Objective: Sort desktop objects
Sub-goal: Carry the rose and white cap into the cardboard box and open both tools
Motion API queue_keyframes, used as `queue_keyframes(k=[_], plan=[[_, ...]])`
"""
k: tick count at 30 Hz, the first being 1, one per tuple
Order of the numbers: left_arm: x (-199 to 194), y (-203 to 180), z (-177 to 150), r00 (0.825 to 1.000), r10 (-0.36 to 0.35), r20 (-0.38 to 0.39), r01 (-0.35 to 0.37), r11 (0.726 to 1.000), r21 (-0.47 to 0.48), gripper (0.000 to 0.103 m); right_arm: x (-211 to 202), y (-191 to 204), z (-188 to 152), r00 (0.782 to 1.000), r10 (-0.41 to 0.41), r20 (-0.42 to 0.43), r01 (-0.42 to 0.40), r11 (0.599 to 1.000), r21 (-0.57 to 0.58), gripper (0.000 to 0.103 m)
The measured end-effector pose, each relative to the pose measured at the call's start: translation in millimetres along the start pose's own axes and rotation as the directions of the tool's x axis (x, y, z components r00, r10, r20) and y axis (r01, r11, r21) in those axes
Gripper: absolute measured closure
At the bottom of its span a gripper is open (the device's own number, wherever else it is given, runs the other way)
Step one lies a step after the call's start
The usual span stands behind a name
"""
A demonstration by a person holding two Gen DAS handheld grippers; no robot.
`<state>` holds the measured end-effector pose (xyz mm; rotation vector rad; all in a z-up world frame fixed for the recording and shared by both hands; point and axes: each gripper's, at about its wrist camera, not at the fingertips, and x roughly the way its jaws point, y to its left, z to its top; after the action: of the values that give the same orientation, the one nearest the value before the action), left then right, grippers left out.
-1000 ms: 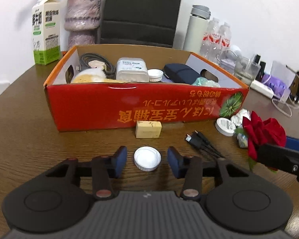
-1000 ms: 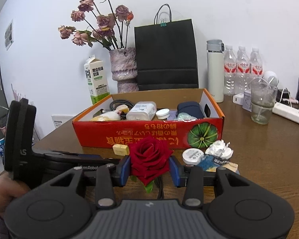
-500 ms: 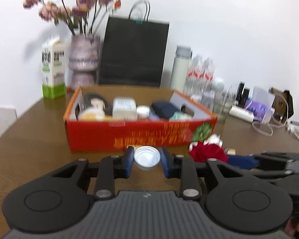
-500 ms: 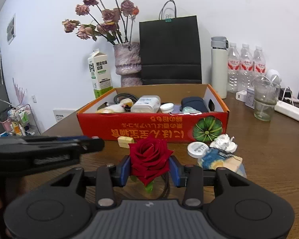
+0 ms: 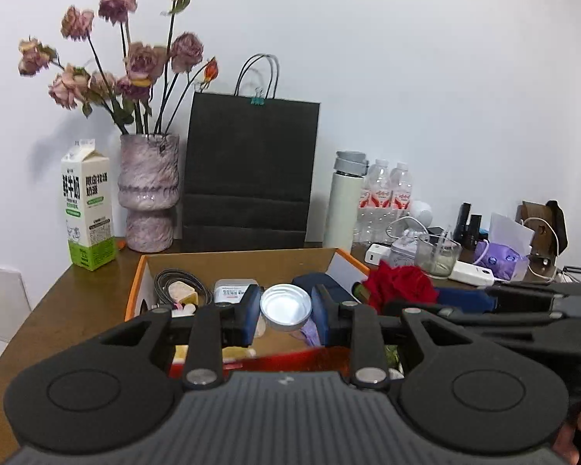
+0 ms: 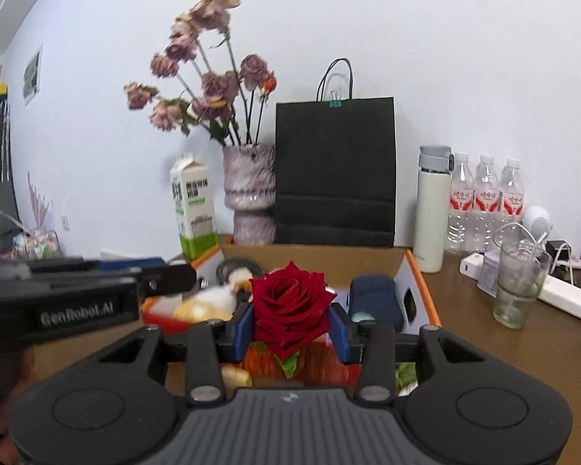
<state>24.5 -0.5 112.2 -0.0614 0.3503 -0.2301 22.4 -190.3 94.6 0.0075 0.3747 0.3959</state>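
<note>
In the left wrist view, the left claw [image 5: 286, 316] is closed on a small white cap [image 5: 286, 307], which is pinched by its rim between the two blue pads. The cap is held in the air above the orange cardboard box [image 5: 145, 271], over the middle part of it. Inside the box a coiled cable [image 5: 174, 279], a white container [image 5: 232, 288] and a dark blue pouch [image 5: 310, 281] are seen. The step in hand is judged to be the dropping of the cap into the box. For a good result, the cap should be lowered close to a free place on the box floor before the pads are opened, so that it is not bounced out.

In the right wrist view, the right claw [image 6: 290, 327] is closed on a red rose [image 6: 288, 302], which is gripped at the sides of the bloom, with a green leaf hanging under it. The rose is also held above the box [image 6: 418, 271], near its front wall. The petals are probably soft, so no more pressure should be added. The two claws are near each other over the same box; it is advised that one thing is released first and that claw is withdrawn, so that a collision is avoided.
</note>
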Motion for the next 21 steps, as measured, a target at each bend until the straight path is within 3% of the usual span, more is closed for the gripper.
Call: queue_keyframes(k=[5, 11, 16, 21], plan=[[39.5, 17.9, 16.8, 0.997, 0.006, -0.08, -0.01, 0.999, -0.046, 0.074, 38.1, -16.9, 27.1, 0.999, -0.003, -0.045, 0.004, 1.0, 0.017, 0.064], [93.9, 35.3, 25.9, 0.979, 0.041, -0.198, -0.051, 0.998, -0.045, 0.074, 104.7, -44.9, 43.1, 0.978, 0.065, -0.196, -0.043, 0.993, 0.114, 0.064], [145.0, 42.8, 23.0, 0.948, 0.055, -0.312, -0.065, 0.998, -0.021, 0.074, 160.9, -57.2, 37.7, 0.939, 0.063, -0.338, -0.011, 0.988, 0.154, 0.064], [193.1, 46.9, 11.5, 0.894, 0.098, -0.437, -0.101, 0.995, 0.018, 0.073, 208.4, -49.9, 30.5, 0.887, 0.025, -0.462, 0.016, 0.996, 0.085, 0.064]])
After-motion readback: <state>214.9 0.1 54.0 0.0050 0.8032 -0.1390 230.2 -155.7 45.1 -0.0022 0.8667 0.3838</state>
